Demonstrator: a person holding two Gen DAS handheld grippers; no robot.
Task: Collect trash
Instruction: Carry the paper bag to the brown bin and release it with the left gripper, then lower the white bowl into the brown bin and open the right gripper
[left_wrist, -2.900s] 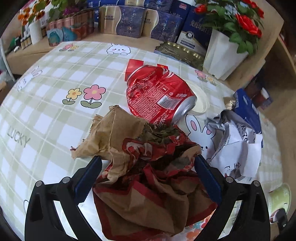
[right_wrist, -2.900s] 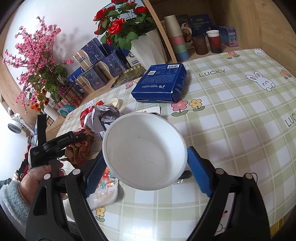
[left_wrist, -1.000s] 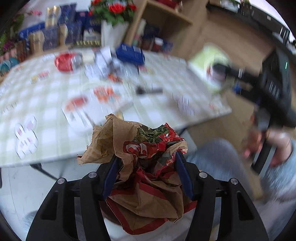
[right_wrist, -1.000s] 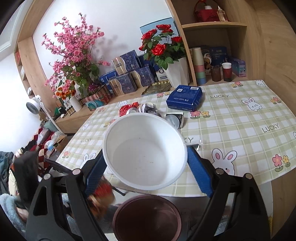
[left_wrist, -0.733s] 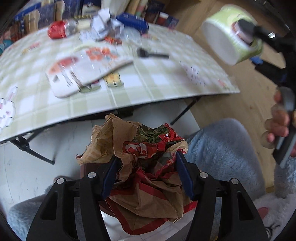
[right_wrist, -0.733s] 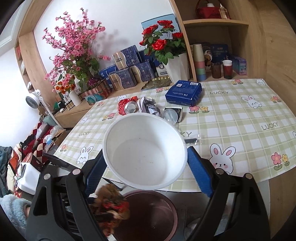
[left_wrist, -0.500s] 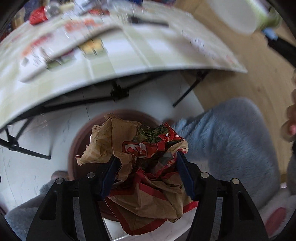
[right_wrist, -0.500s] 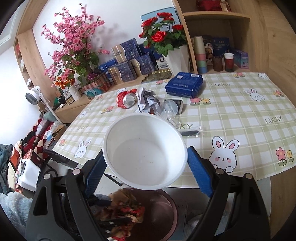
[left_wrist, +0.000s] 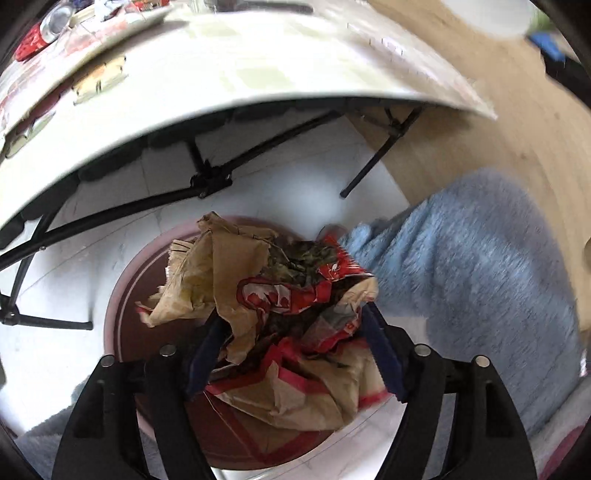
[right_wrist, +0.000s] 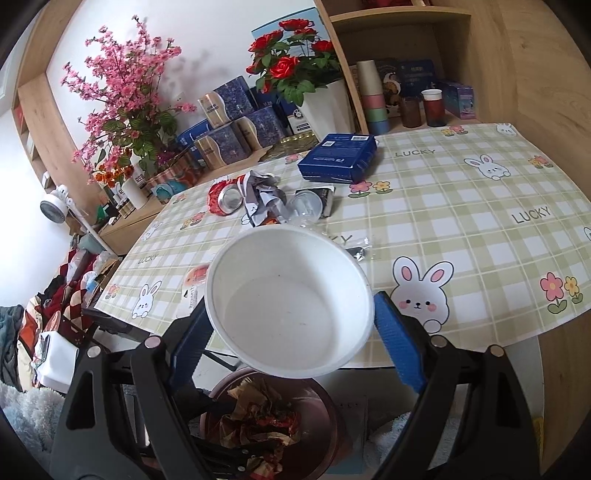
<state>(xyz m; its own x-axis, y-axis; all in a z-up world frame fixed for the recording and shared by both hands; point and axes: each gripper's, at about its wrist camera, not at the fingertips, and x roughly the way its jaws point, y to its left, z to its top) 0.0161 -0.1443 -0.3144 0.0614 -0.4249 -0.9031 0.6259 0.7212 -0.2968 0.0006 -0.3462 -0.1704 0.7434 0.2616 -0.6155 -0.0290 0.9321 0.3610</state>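
A crumpled brown and red paper bag (left_wrist: 288, 295) with dark scraps inside sits between the blue pads of my left gripper (left_wrist: 293, 350), right over the mouth of a dark red bin (left_wrist: 122, 295) on the floor. The jaws are opening, and the bag is slipping forward out of them. From the right wrist view the bag (right_wrist: 258, 417) lies in the bin (right_wrist: 325, 398) mouth. My right gripper (right_wrist: 291, 310) is shut on an empty white bowl (right_wrist: 288, 306), held above the bin at the table's front edge.
The checked table (right_wrist: 461, 221) carries a crushed red can (right_wrist: 225, 197), crumpled paper (right_wrist: 262, 192), a clear plastic lid and a blue box (right_wrist: 338, 157). Black table legs (left_wrist: 210, 181) cross just behind the bin. A person's blue fleece leg (left_wrist: 461, 277) is right of it.
My left gripper came off the table and sank over the bin with the bag. Its jaws have widened and the bag has slid forward. The right gripper with the bowl dropped a little.
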